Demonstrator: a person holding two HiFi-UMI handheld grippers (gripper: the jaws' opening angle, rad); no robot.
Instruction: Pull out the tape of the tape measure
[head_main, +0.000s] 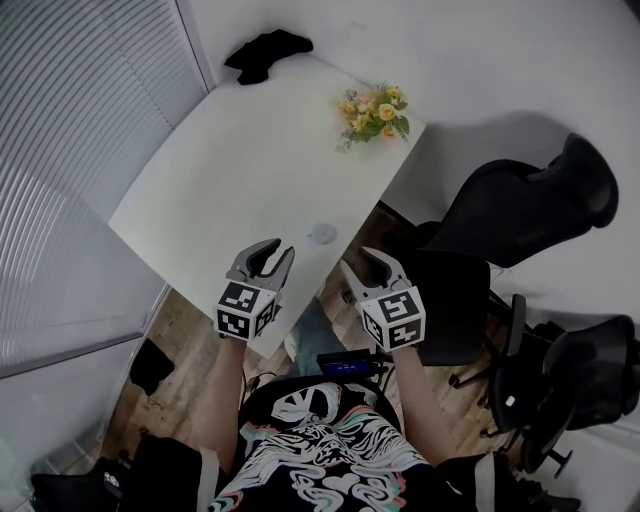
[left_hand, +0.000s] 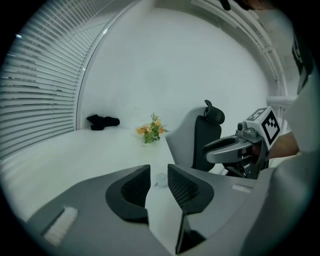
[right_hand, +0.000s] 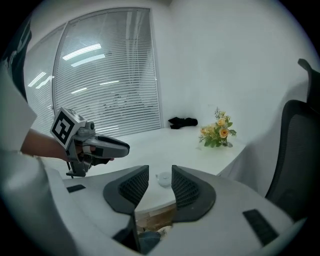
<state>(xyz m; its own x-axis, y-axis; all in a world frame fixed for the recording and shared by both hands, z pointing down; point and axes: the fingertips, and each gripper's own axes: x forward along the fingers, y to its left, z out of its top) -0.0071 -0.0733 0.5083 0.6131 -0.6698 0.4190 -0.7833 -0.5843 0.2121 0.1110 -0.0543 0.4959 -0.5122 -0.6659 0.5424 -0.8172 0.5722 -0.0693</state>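
Plainly flat — round white tape measure (head_main: 323, 234)

Two tongs (head_main: 278, 250) (head_main: 358, 262), one tape measure (head_main: 323, 234), one bouquet (head_main: 375, 114), one black cloth (head_main: 266, 53).

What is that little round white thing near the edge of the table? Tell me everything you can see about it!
It is a small round white tape measure, a low disc that looks like smooth plastic. It lies flat on the white table, close to the edge nearest the person and far from the bunch of yellow and orange flowers. No tape shows pulled out. Only the table touches it. It is too small to show more.
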